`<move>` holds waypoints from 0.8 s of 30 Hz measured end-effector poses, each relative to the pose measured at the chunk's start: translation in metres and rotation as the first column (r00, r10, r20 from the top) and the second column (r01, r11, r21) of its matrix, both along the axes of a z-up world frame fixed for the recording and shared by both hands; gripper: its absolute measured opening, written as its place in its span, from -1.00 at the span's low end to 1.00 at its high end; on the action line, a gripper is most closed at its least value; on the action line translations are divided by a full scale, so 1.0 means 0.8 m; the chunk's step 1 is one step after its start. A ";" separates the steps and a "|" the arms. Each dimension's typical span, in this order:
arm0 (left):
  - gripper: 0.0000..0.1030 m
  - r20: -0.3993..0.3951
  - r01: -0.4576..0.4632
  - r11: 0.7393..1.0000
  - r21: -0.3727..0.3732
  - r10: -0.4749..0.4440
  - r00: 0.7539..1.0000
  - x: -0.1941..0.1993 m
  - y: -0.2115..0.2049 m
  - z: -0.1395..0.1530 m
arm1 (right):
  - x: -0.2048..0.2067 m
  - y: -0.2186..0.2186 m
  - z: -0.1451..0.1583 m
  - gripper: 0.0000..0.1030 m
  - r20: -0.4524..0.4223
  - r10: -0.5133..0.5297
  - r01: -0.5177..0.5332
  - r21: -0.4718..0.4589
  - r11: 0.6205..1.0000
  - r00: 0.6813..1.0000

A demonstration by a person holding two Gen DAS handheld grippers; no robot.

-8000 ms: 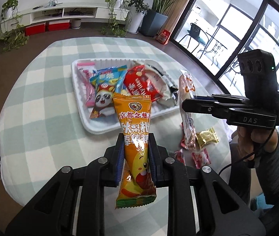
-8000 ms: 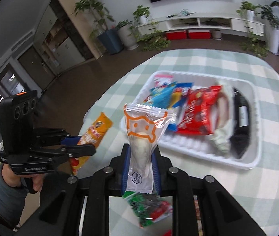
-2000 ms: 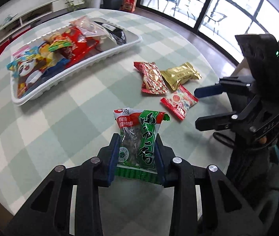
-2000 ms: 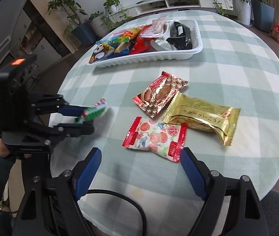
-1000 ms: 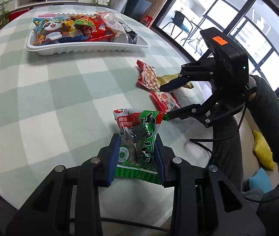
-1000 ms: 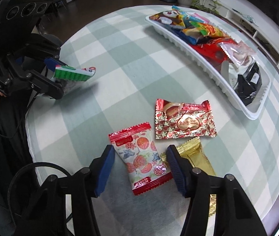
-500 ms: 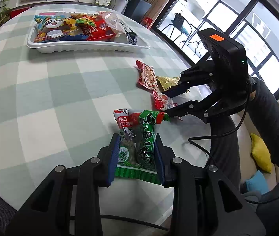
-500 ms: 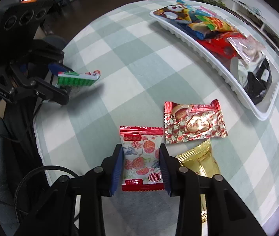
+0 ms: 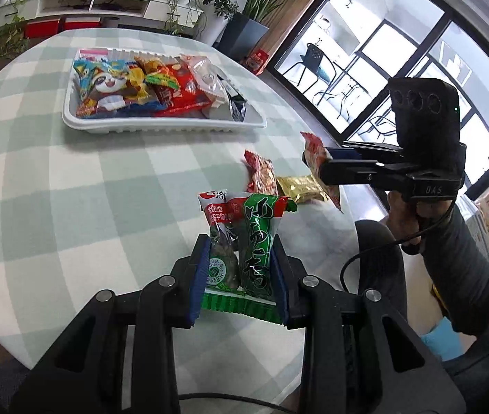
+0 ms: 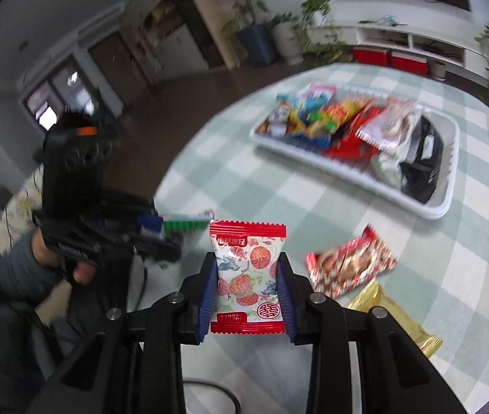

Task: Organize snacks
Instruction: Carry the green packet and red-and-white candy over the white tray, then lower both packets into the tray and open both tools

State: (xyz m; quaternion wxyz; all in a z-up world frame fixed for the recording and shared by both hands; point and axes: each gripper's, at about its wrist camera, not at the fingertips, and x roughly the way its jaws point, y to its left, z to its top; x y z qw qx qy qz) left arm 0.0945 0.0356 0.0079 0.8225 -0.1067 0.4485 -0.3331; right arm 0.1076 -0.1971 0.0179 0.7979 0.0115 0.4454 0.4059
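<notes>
My left gripper (image 9: 239, 252) is shut on a green and red snack packet (image 9: 251, 231), held upright above the near part of the checked table. My right gripper (image 10: 247, 265) is shut on a red-and-white fruit-print packet (image 10: 246, 241), which is lifted clear of the cloth. The left wrist view shows that right gripper (image 9: 327, 164) side-on with its packet (image 9: 315, 153) hanging between the pads. In the right wrist view, the left gripper (image 10: 155, 227) is on the left with the green packet (image 10: 186, 222) edge-on. A white tray (image 9: 161, 126) at the far side holds several snacks.
A red patterned packet (image 10: 348, 265) and a gold packet (image 10: 392, 321) lie on the cloth right of my right gripper. The round table's edge (image 9: 341, 207) is close behind them. A person's hand and grey sleeve (image 9: 465, 252) hold the right gripper. Potted plants and shelves stand beyond.
My right gripper closed on the red-and-white packet, lifted it off the table and rolled level. The left gripper rose a little, still holding the green packet.
</notes>
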 end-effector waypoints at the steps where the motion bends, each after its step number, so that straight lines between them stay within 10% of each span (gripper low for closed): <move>1: -0.40 0.013 -0.006 1.000 0.000 0.006 1.000 0.007 0.002 0.007 | 0.005 -0.003 0.007 -0.32 0.003 -0.025 0.025 0.022 0.999 1.000; 14: -0.40 0.105 -0.157 0.987 0.031 0.153 0.983 0.173 0.023 0.090 | 0.140 -0.037 0.061 -0.32 -0.039 -0.424 0.426 0.069 0.902 0.905; 24: -0.40 0.028 -0.216 0.967 0.139 0.214 0.976 0.279 0.000 0.043 | 0.229 0.005 0.030 -0.32 -0.073 -0.469 0.467 -0.040 0.883 0.880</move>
